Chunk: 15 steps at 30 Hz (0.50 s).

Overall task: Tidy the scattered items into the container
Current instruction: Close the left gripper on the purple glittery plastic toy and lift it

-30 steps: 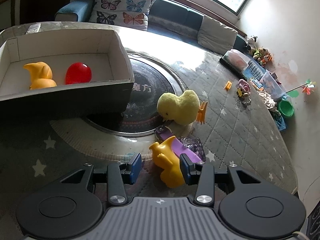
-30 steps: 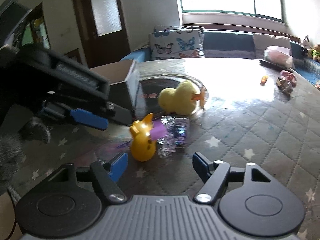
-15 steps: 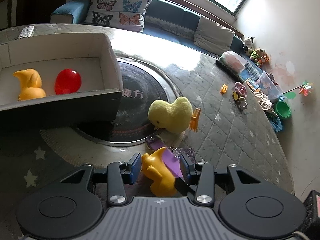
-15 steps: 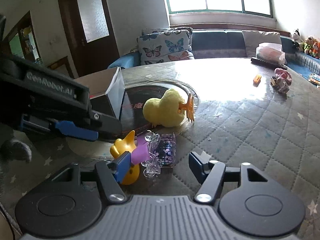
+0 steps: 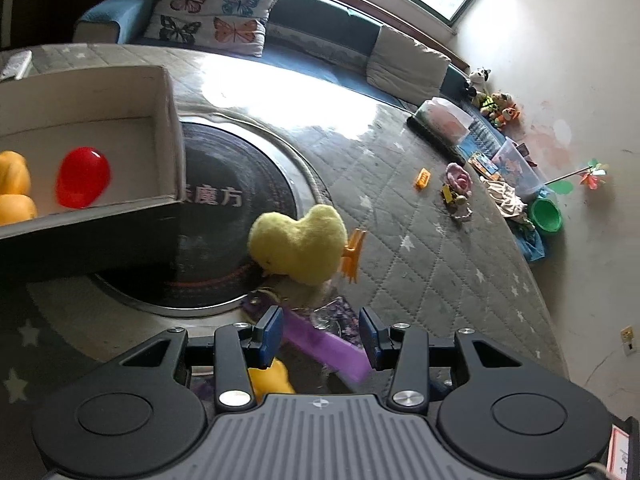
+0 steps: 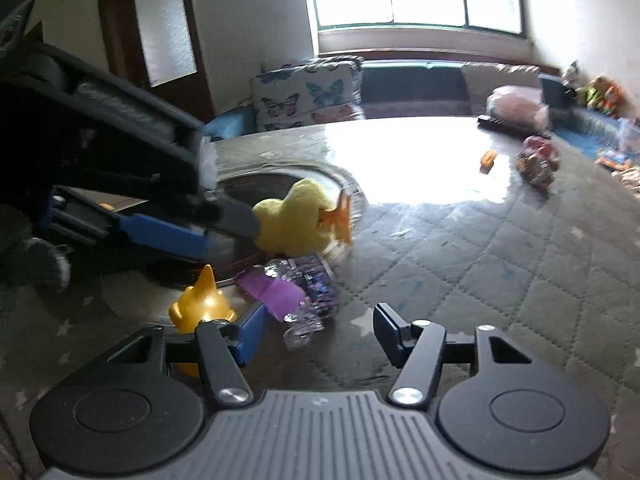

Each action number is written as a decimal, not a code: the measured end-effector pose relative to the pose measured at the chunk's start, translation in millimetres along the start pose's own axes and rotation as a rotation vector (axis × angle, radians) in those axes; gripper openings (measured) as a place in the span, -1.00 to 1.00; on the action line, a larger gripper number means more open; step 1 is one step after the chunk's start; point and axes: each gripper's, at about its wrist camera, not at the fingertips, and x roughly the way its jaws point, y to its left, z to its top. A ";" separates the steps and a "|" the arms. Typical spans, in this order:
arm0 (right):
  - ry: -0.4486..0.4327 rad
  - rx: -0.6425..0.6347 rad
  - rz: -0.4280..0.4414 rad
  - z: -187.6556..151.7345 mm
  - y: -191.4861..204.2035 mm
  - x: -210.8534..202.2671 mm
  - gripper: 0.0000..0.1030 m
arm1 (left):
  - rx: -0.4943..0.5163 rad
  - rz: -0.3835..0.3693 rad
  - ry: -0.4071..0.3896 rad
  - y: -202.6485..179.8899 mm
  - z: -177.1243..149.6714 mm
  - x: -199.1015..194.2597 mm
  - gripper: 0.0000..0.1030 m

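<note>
A cardboard box (image 5: 170,120) at the left holds a red ball (image 5: 82,182) and a yellow duck (image 5: 14,188). A yellow plush chick (image 5: 298,246) lies on the table beyond my left gripper (image 5: 320,334), which is open above a purple strip (image 5: 324,342) and a clear trinket; a yellow rubber duck (image 5: 270,376) sits under its left finger. In the right wrist view my right gripper (image 6: 316,336) is open around the purple strip (image 6: 274,290) and clear trinket (image 6: 310,304). The rubber duck (image 6: 202,306) stands beside its left finger. The left gripper (image 6: 160,232) reaches in above.
The quilted grey table cover (image 5: 420,240) has a round dark turntable (image 5: 236,216) in the middle. Small toys (image 5: 456,184) and an orange piece (image 5: 423,178) lie at the far right. A sofa with a butterfly cushion (image 5: 212,12) stands behind.
My left gripper moved forward over the rubber duck, which slid under its left finger, and its jaws widened. My right gripper moved closer to the purple strip and trinket.
</note>
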 end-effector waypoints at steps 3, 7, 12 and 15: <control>0.006 -0.026 0.018 0.3 2.6 4.7 0.17 | -0.012 -0.004 0.015 -1.3 1.2 8.6 -0.14; 0.014 -0.043 0.032 2.2 4.9 13.5 0.17 | -0.021 0.000 0.034 -2.6 2.1 19.0 -0.14; 0.031 -0.054 0.048 4.7 3.0 26.5 0.16 | -0.047 -0.003 0.053 -0.2 3.6 30.1 -0.14; 0.032 -0.068 0.059 4.9 3.3 30.9 0.11 | -0.061 0.003 0.069 1.1 4.5 37.4 -0.14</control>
